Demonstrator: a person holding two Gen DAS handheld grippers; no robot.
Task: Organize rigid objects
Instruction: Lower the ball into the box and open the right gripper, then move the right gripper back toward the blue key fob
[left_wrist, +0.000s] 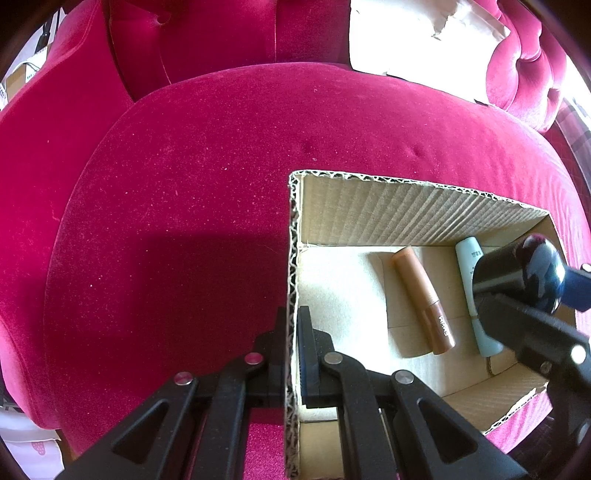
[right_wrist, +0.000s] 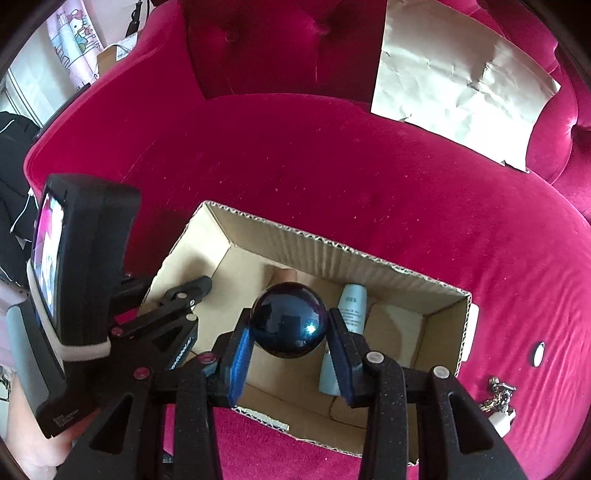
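Observation:
An open cardboard box (left_wrist: 406, 192) (right_wrist: 332, 243) sits on a red velvet sofa. Inside lie a brown tube (left_wrist: 423, 299) and a pale blue tube (left_wrist: 471, 266) (right_wrist: 352, 308). My left gripper (left_wrist: 293, 343) is shut on the box's left wall, one finger outside and one inside; it also shows in the right wrist view (right_wrist: 199, 286). My right gripper (right_wrist: 290, 338) is shut on a glossy dark blue round object (right_wrist: 289, 325) and holds it above the box interior. The same object shows in the left wrist view (left_wrist: 521, 269).
A crumpled sheet of brown paper (right_wrist: 458, 74) (left_wrist: 424, 37) leans on the sofa back at the right. A small metal chain item (right_wrist: 498, 397) and a small oval object (right_wrist: 538, 353) lie on the cushion right of the box. The red seat (left_wrist: 184, 184) stretches left.

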